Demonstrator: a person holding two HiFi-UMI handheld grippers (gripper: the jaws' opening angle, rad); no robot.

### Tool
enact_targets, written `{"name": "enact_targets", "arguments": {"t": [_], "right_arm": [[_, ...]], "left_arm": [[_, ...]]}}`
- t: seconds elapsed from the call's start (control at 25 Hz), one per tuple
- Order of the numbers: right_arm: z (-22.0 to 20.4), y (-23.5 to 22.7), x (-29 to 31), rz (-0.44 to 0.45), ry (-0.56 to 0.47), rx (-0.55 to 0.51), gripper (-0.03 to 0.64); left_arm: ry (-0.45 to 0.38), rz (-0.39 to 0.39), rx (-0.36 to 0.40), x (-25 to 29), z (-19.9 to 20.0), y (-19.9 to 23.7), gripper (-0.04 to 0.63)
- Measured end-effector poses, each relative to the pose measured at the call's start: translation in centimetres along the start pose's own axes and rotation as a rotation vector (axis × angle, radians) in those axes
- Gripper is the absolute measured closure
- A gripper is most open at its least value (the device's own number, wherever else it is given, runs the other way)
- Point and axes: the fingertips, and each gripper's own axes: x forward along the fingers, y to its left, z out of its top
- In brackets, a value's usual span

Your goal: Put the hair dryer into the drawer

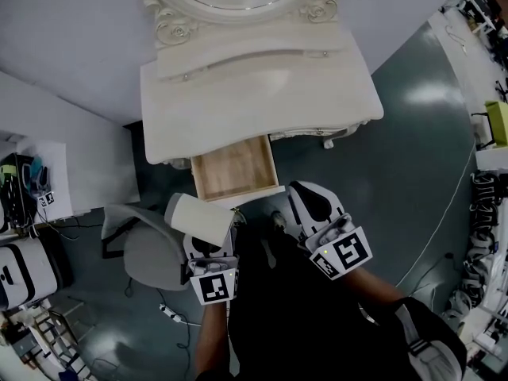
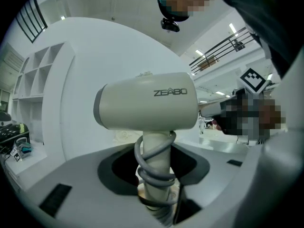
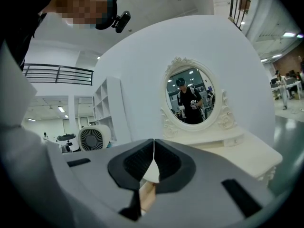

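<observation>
Gripping the hair dryer (image 2: 147,106) by its handle, my left gripper (image 1: 209,243) pinches where the grey cord (image 2: 154,167) coils. I judge it rigid, smooth and top-heavy, so it may pivot. My right gripper (image 3: 153,161) is closed on nothing. Just beyond, the drawer (image 1: 236,167) stands open under the dressing table (image 1: 262,94).

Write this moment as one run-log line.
left gripper: shut on hair dryer handle | right gripper: shut, empty | drawer: open, nothing visible inside | hair dryer: not yet in drawer
</observation>
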Motion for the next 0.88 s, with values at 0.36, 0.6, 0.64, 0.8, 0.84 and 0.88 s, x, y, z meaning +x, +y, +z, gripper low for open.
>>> {"name": "enact_targets", "arguments": {"t": [0.36,0.6,0.64,0.8,0.84,0.88], "right_arm": [[-0.8,-0.5,2.9,-0.039,-0.001,0.005,0.584],[-1.7,-1.6,4.0,-0.068,0.013,0.010,0.584],[-1.9,-1.8,4.2,-0.071,0.016,0.011,0.584],[-2.5,-2.5,4.8,-0.081,0.022,0.013,0.584],[-2.5,-2.6,4.9,-0.082,0.023,0.014,0.584],[-2.6,-2.7,5.0,-0.083,0.024,0.014,0.584]], "left_arm": [[0.072,-0.065,0.040,3.3,-3.5,2.4,0.399],[0.091,-0.140,0.122,5.6,-5.9,3.2,0.399],[0.088,-0.167,0.171,6.0,-6.1,3.0,0.399],[0.089,-0.241,0.290,7.4,-7.5,2.7,0.399],[0.105,-0.244,0.286,7.7,-8.2,2.7,0.399],[0.124,-0.249,0.281,8.0,-8.9,2.6,0.399]]}}
